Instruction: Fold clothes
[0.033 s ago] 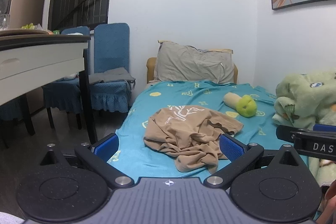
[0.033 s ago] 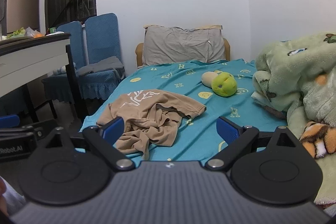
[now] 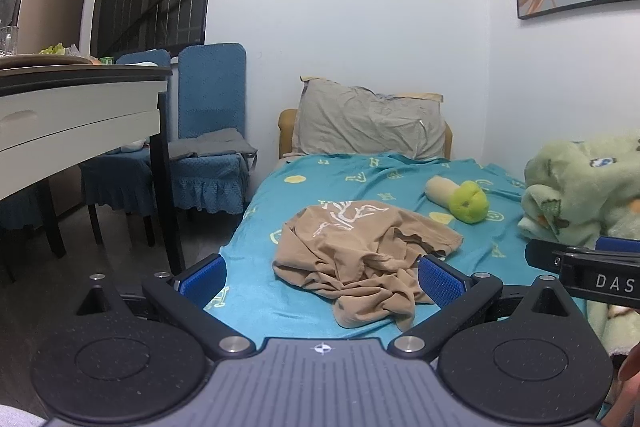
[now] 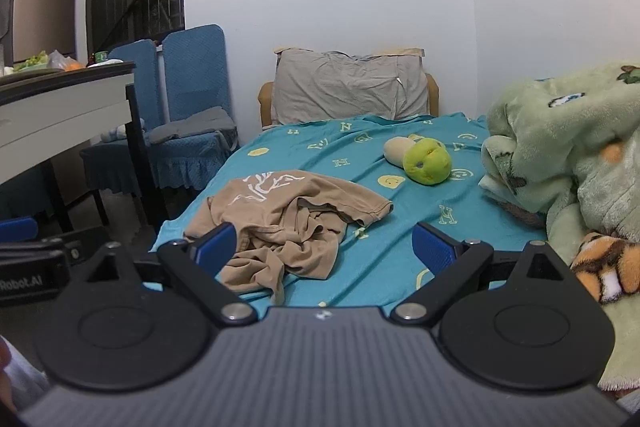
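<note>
A crumpled tan T-shirt (image 3: 360,251) with a white branch print lies on the teal bedsheet (image 3: 344,183) near the foot of the bed. It also shows in the right wrist view (image 4: 280,223). My left gripper (image 3: 320,277) is open and empty, held short of the shirt's near edge. My right gripper (image 4: 324,247) is open and empty, with the shirt in front of its left finger. Each gripper shows at the edge of the other's view.
A green plush toy (image 3: 466,201) lies behind the shirt. A grey pillow (image 3: 372,125) stands at the head. A green fleece blanket (image 4: 568,155) is heaped on the right. A white table (image 3: 76,115) and blue chairs (image 3: 208,147) stand to the left.
</note>
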Demonstrator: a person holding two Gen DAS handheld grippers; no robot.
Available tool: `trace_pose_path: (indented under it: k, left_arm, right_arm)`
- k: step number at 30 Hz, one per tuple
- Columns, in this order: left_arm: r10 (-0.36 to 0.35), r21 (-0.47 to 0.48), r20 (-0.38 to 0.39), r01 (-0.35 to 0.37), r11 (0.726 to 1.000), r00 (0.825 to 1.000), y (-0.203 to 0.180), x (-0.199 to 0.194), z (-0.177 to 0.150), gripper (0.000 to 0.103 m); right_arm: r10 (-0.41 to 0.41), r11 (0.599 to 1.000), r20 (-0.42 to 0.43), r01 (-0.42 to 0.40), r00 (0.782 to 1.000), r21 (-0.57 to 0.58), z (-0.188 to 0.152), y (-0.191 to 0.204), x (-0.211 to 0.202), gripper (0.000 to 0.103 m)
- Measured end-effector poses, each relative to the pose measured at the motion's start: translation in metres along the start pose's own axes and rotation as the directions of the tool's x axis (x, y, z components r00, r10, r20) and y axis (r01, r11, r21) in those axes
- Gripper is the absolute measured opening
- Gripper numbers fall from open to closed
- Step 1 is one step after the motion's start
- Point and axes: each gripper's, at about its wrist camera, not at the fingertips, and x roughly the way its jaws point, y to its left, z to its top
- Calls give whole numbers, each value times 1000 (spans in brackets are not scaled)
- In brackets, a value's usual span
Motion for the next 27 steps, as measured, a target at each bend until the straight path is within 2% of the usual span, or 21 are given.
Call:
trace_pose_path:
  k: [5, 9, 15, 27]
  left_arm:
    - [21, 34, 14, -21, 999, 1000, -3, 0, -4, 103]
    - [5, 28, 7, -5, 1000, 1000, 2, 8, 0, 103]
    - [-7, 30, 52, 5, 1000, 999, 2, -4, -1, 103]
    - [9, 16, 44, -10, 1000, 999, 3, 4, -5, 103]
  right_arm:
    - [-6, 1000, 0, 6, 1000, 0, 2, 0, 0, 96]
    - [-11, 1000, -1, 11, 1000, 0, 3, -1, 0, 96]
    - [-20, 1000, 9, 20, 1000, 3, 1, -1, -3, 96]
    - [-21, 999, 15, 20, 1000, 34, 3, -7, -4, 96]
